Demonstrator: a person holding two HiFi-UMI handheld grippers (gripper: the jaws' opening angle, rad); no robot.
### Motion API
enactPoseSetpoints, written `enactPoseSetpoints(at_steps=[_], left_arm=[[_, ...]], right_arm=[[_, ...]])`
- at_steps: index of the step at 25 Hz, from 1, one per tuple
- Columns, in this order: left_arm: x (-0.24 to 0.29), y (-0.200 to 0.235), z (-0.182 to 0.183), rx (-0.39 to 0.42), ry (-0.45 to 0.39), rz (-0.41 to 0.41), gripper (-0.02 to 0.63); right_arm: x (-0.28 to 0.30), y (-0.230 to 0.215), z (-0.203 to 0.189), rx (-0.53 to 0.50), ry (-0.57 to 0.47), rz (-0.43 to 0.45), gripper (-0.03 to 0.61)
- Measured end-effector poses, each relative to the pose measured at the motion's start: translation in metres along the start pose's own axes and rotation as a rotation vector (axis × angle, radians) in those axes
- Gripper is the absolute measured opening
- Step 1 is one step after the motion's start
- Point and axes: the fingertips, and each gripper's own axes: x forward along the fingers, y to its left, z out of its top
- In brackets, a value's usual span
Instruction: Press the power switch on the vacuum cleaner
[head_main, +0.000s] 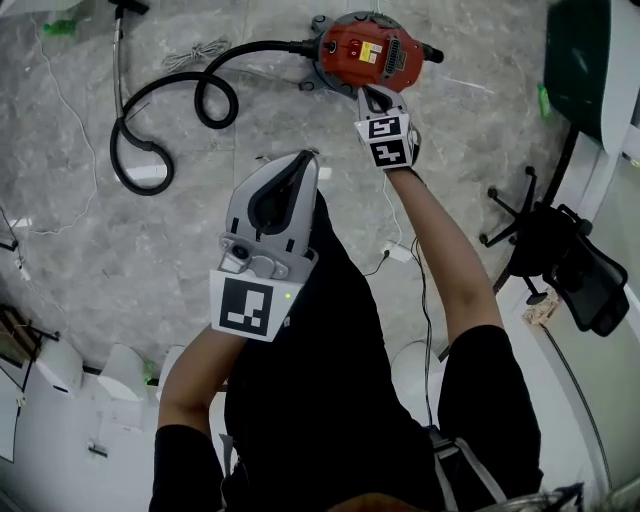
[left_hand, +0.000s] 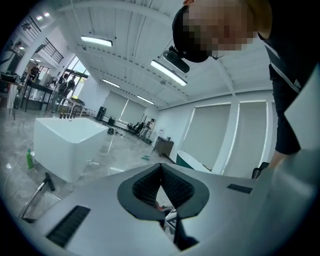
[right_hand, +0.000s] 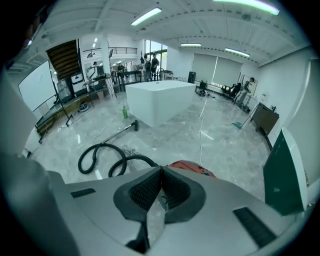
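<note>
A red vacuum cleaner (head_main: 368, 50) sits on the grey marble floor at the top of the head view. Its black hose (head_main: 165, 110) loops away to the left. I cannot make out a power switch on its top. My right gripper (head_main: 368, 93) is shut and empty, its tip just at the near edge of the vacuum's body. In the right gripper view, my right gripper (right_hand: 161, 169) has the red vacuum cleaner (right_hand: 194, 168) peeking out just behind it, the hose (right_hand: 106, 156) to its left. My left gripper (head_main: 307, 156) is shut, empty, held high near my body; in its own view my left gripper (left_hand: 161, 165) points across the room.
A black office chair (head_main: 565, 262) and a dark green tub (head_main: 585, 60) stand at the right. A white cable and plug (head_main: 400, 250) trail over the floor by my legs. A white rectangular tub (right_hand: 157, 102) stands farther back in the room.
</note>
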Motion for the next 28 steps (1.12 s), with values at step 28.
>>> enactPoseSetpoints(at_steps=[28], left_arm=[[-0.128, -0.103, 0.154, 0.036, -0.175, -0.123, 0.014]], right_arm=[[-0.425, 0.072, 0.161, 0.176, -0.664, -0.202, 0.018]])
